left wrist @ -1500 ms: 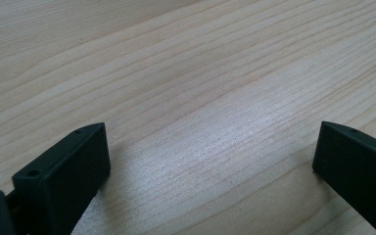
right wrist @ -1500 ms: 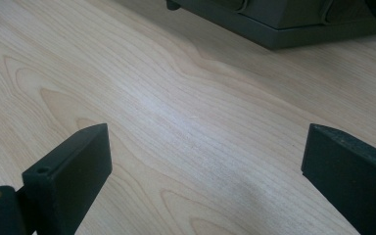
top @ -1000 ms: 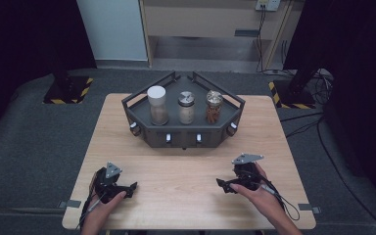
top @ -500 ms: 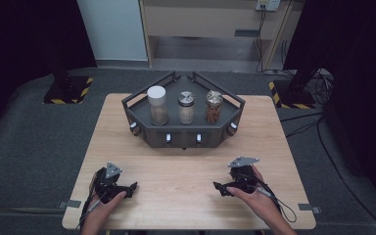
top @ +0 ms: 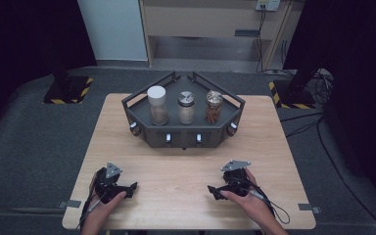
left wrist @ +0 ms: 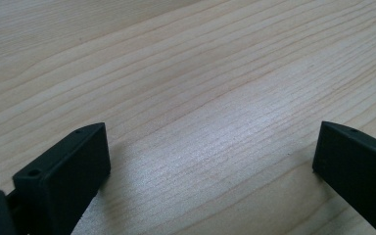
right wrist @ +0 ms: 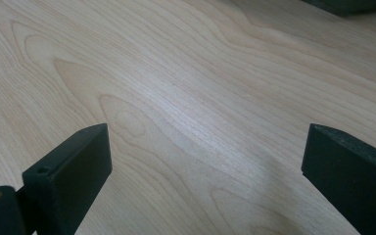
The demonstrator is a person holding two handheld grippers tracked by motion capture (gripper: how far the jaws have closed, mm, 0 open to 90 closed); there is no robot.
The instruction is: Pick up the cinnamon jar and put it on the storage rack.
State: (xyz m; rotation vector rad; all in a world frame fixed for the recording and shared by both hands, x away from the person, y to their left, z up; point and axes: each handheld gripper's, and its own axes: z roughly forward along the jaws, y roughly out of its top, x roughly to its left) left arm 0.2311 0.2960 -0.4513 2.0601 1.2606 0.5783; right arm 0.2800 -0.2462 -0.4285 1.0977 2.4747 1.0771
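Jars are the likely target: three stand in a row inside the dark grey angular metal tray (top: 142, 113) at the table's twelve o'clock edge, while both of your tools rest low near six o'clock, well apart from them. Your left hand-held gripper (top: 131, 186) sits at about seven o'clock with its jaws spread wide over bare wood, grasping nothing; your right hand-held gripper (top: 212, 189) at about five o'clock is equally released and empty.

To start well, I'd judge you should lift one tool clear of the pale wooden table (top: 176, 166), carry it forward over the tray's front wall, and come at a jar from the side rather than from above, keeping the jaws level so they close on the body below the lid.

From left to right, the white-capped glass jar of tan powder (top: 157, 105) is tallest, the silver-lidded glass jar (top: 186, 107) holds pale contents, and the clear jar of reddish-brown sticks (top: 214, 106) stands at the right. All three are upright, near one another but not touching. Their smooth round walls may slip, so close gently and squarely.
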